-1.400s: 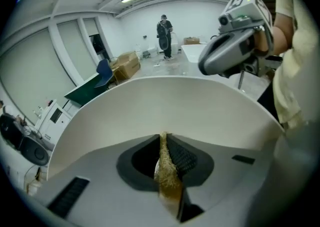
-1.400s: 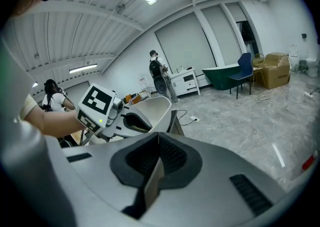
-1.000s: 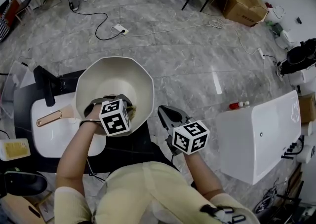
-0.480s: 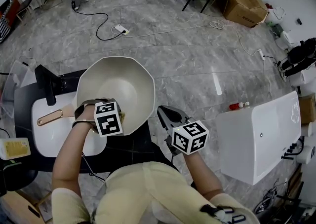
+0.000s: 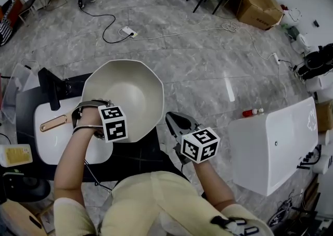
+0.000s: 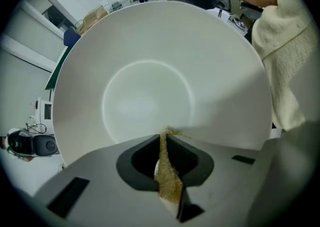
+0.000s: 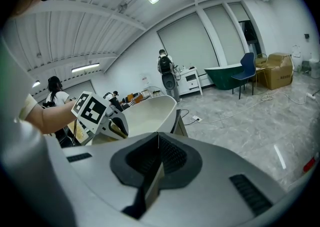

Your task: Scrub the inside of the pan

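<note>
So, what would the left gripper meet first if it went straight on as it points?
Probably the inside of the pan, directly ahead of the left gripper and its clamped scouring pad.

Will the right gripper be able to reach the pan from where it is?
Probably yes. The right gripper is shut and empty beside the pan, with nothing between them. The left gripper, holding a sponge, is at its near edge.
</note>
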### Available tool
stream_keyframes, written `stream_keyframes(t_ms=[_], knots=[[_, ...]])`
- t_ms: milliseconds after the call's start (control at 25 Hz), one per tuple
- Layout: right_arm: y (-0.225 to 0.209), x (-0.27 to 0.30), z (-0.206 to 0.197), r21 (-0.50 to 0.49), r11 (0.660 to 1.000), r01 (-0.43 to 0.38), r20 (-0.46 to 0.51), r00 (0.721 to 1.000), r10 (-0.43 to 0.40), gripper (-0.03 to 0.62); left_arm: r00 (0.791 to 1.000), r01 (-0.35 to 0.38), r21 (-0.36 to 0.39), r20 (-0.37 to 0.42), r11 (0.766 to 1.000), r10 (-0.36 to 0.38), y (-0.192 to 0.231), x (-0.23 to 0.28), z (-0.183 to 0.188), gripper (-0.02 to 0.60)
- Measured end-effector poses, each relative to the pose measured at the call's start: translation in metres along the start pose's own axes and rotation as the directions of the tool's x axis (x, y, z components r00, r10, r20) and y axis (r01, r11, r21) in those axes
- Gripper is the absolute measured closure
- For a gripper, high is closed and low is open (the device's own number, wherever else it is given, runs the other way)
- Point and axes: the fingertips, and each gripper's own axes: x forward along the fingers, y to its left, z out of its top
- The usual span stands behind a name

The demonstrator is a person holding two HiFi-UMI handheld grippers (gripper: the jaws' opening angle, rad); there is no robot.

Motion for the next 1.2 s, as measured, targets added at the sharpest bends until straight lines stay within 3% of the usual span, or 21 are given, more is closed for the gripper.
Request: stream_keyframes(t_ms=[200,600,1000,1200], knots=[[-0.001,0.0,-0.001,0.002,1.0,-0.001,-0.003,1.0,0.001,0.579,0.995,-0.062,0.007,-0.079,0.998,0.062,0.019,0.005,-0.016,0.532],[-0.001,0.002,-0.003,0.007,1.0,-0.005,-0.014,1.0,0.005,0.579,0.974,-0.206,-0.043,-0.107,0.978,0.201,0.066,0.013,-0.022,0.532],[-0.007,0.006,-0.005,0.02,1.0,0.004,-0.019,1.0,-0.004,0.579,0.906,-0.421,-0.102,-0.091,0.901,0.413,0.117,0.013,-0.013,0.532],[-0.011,0.005,-0.006,0.03,0.999,0.013,-0.019,1.0,-0.013,0.579,0.845,-0.532,-0.114,-0.014,0.839,0.534,0.14,0.008,0.004,0.532]])
